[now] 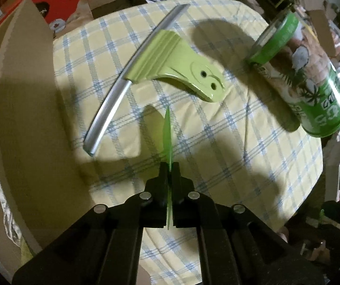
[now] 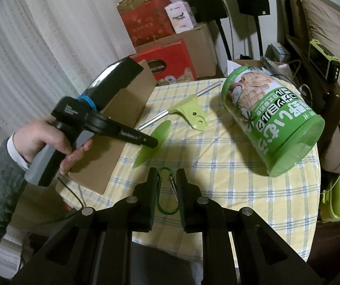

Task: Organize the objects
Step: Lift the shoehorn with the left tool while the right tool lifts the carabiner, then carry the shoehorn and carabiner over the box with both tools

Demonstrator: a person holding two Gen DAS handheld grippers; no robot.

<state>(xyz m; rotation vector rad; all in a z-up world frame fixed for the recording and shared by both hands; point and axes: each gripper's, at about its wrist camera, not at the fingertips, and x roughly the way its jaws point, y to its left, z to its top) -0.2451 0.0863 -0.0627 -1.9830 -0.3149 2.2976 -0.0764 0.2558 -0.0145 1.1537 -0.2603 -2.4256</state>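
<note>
- My left gripper [image 1: 170, 166] is clamped on the thin translucent green plastic disc [image 1: 167, 128], held edge-on above the yellow-and-blue checked tablecloth [image 1: 217, 154].
- To do this well, I judge I should keep the squeeze firm, since the disc looks slick and flexible, and carry it over the wall of the brown cardboard box [image 1: 27, 95] before letting go.
- My right gripper [image 2: 167, 173] pinches the green metal carabiner [image 2: 166, 190], its jaws nearly together.
- The disc is flat and leaf-green; in the right view it sits beside the box.
- The lime-green scraper with a metal bar [image 1: 160, 59] and the green snack canister [image 1: 305, 76] lie on the cloth.
</note>
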